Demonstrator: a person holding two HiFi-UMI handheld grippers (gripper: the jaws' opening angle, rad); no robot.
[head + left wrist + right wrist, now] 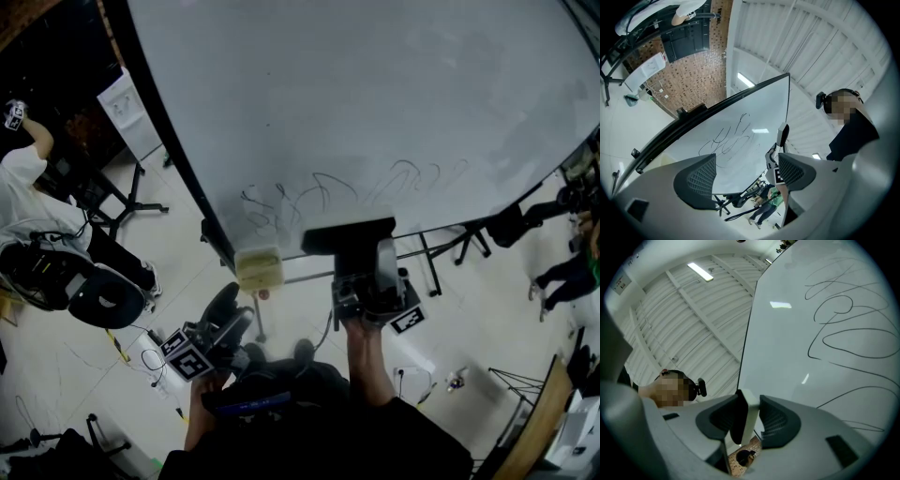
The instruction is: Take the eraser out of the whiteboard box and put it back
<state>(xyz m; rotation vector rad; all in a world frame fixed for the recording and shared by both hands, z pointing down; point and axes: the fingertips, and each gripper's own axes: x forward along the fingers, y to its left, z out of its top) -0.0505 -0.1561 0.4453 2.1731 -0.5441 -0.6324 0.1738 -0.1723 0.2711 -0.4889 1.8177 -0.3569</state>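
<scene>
The eraser [347, 232], a flat slab with a dark felt face, is clamped edge-on in my right gripper [361, 255] just below the scribbles on the big whiteboard [375, 103]. In the right gripper view both pads press on the eraser [749, 404], its white body to the right and black felt to the left. A pale box [259, 268] hangs on the board's lower edge, left of the eraser. My left gripper [230, 314] is lower, below the box, jaws open and holding nothing [747, 171]. From there the eraser [783, 134] shows against the board.
A person in a white shirt [19, 178] and a black chair [103, 298] are at the left. The board's stand legs [450, 246] spread over the floor on the right, with seated people [572, 267] beyond. Cables [141, 352] lie on the floor.
</scene>
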